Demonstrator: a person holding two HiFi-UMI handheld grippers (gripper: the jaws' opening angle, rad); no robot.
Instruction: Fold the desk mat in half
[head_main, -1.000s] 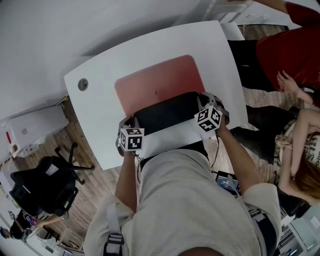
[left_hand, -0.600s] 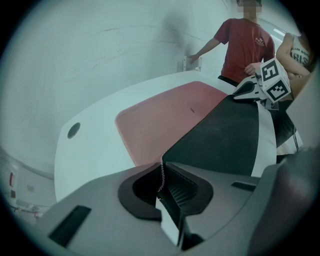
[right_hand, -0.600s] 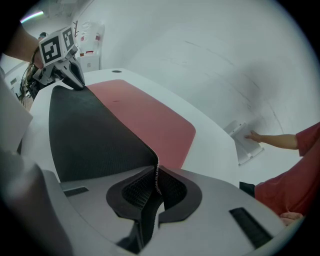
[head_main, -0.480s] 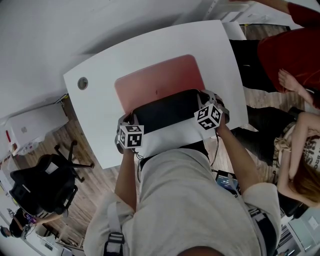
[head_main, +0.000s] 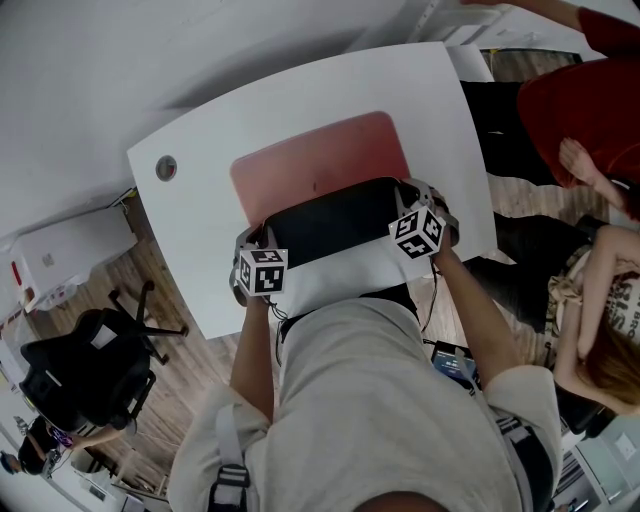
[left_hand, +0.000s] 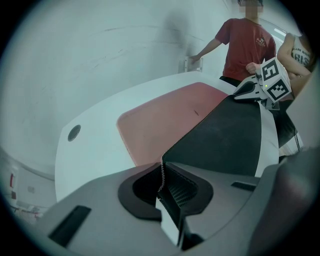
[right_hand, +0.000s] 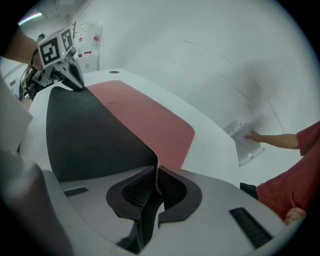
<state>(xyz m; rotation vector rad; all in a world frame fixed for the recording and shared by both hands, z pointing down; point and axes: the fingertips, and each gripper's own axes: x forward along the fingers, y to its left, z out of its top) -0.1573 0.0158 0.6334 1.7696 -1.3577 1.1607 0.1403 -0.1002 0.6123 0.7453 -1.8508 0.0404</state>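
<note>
Left gripper view: left gripper (left_hand: 162, 172) closed down to a thin gap, pinching the near left corner of the desk mat (left_hand: 160, 125); stitched edge upright between the jaws.
Right gripper view: right gripper (right_hand: 157, 176) the same, clamped thin on the near right corner.
Near edge: raised off the desk (head_main: 200, 210) and stretched between both grippers, black underside turned up and leaning toward the far side.
Far half: pink face flat on the desk, far edge short of the desk's back rim.
Change: next to none over the last second. Both grippers in the same spot at the same tilt, flap no further over. Only a bystander's hand (head_main: 575, 160) at the right has shifted.
Meaning: fold started but on hold, likely under halfway; near edge yet to be carried across to the far edge.
Hidden: crease line and the mat beneath the black flap; near strip of desk behind the wearer's own torso in the head view; pad contact buried in the mat's thickness; bystanders cut off at the frame edge.
</note>
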